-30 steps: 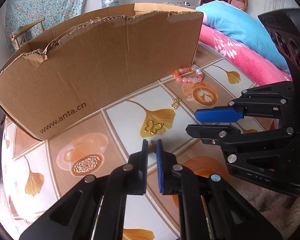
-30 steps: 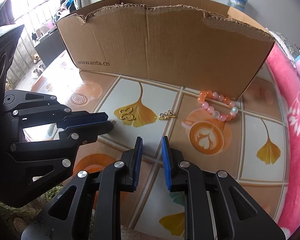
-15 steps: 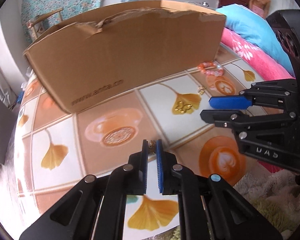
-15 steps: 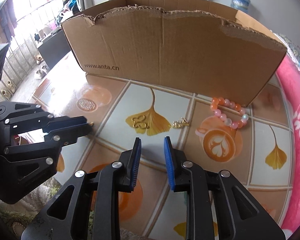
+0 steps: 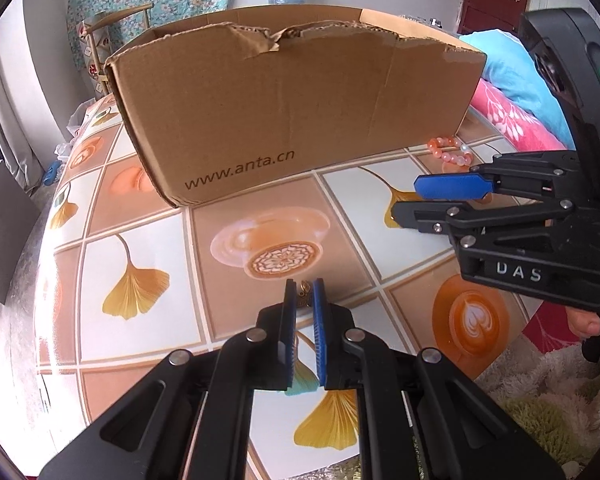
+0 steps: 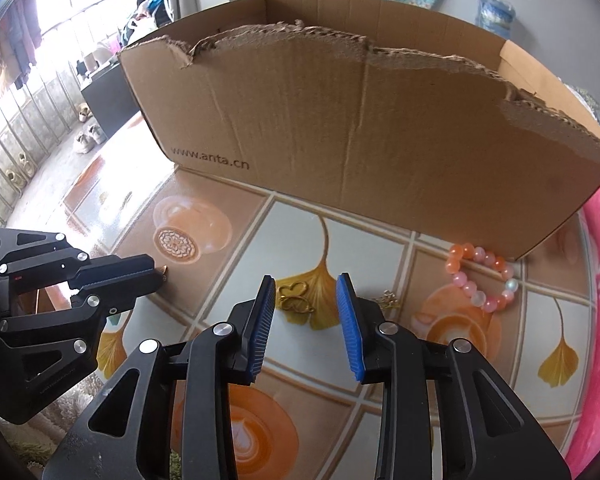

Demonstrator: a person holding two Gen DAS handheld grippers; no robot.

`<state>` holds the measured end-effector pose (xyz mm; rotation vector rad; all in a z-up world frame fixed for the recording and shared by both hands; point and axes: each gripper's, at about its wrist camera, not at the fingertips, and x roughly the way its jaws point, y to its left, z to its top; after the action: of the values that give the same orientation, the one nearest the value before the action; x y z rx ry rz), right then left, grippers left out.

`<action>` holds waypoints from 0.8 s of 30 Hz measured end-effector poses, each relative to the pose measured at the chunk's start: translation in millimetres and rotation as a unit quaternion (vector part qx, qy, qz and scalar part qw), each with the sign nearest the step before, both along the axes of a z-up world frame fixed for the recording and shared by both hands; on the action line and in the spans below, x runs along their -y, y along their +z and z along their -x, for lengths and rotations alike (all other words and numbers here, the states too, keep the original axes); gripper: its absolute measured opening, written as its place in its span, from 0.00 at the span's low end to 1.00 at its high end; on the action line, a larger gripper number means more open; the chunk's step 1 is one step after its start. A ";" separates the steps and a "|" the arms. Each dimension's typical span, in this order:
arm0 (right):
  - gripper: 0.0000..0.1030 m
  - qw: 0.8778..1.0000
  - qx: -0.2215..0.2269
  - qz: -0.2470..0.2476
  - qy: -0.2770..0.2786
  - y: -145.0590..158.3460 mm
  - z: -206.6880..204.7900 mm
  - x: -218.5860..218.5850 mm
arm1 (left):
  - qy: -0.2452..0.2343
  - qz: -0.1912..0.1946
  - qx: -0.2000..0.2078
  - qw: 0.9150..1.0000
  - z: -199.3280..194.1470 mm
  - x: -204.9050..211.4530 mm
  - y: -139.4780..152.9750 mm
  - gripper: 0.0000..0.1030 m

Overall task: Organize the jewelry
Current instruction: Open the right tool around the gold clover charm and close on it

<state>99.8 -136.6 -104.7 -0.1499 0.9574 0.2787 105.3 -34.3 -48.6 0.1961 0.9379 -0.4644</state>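
Observation:
My left gripper (image 5: 304,285) is shut on a small gold jewelry piece (image 5: 303,291), held above the table, in front of the cardboard box (image 5: 300,112). It also shows in the right wrist view (image 6: 156,276), at the left. My right gripper (image 6: 306,280) is open and empty, low over a gold butterfly-shaped piece (image 6: 294,298) on the tablecloth. A small gold charm (image 6: 388,299) lies just right of it. A pink and orange bead bracelet (image 6: 482,276) lies near the box's right corner; it also shows in the left wrist view (image 5: 450,152).
The open cardboard box (image 6: 360,128) with torn top edge stands across the back of the table (image 5: 140,240). Pink and blue bedding (image 5: 512,92) lies at the right. A fluffy rug (image 5: 540,400) lies below the table's front edge.
My left gripper has swung left with the gold piece still in it, away from the other jewelry. My right gripper has opened wider and moved closer to the butterfly piece.

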 end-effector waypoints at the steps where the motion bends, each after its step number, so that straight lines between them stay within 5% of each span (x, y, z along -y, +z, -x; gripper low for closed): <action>1: 0.30 1.000 -0.003 0.004 0.002 -2.0 0.0 -1.8 | 0.001 0.003 -0.001 1.000 -0.2 -0.7 -0.2 0.08; 6: 0.27 1.000 -0.002 0.012 0.006 -4.6 -4.0 -13.3 | 0.000 0.008 0.000 1.000 -0.2 -1.8 -0.5 0.08; 12: 0.11 1.000 -0.009 0.009 0.013 -6.1 2.0 -17.8 | 0.000 0.011 0.000 1.000 -0.6 -2.1 -0.4 0.08; 24: 0.09 1.000 -0.024 -0.016 0.011 -1.1 11.4 -10.2 | 0.001 0.016 0.000 1.000 -1.2 -2.5 -0.3 0.08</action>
<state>88.4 -126.4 -105.8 -0.1247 0.9981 0.3179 106.5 -31.8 -48.9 0.1661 0.9299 -0.4776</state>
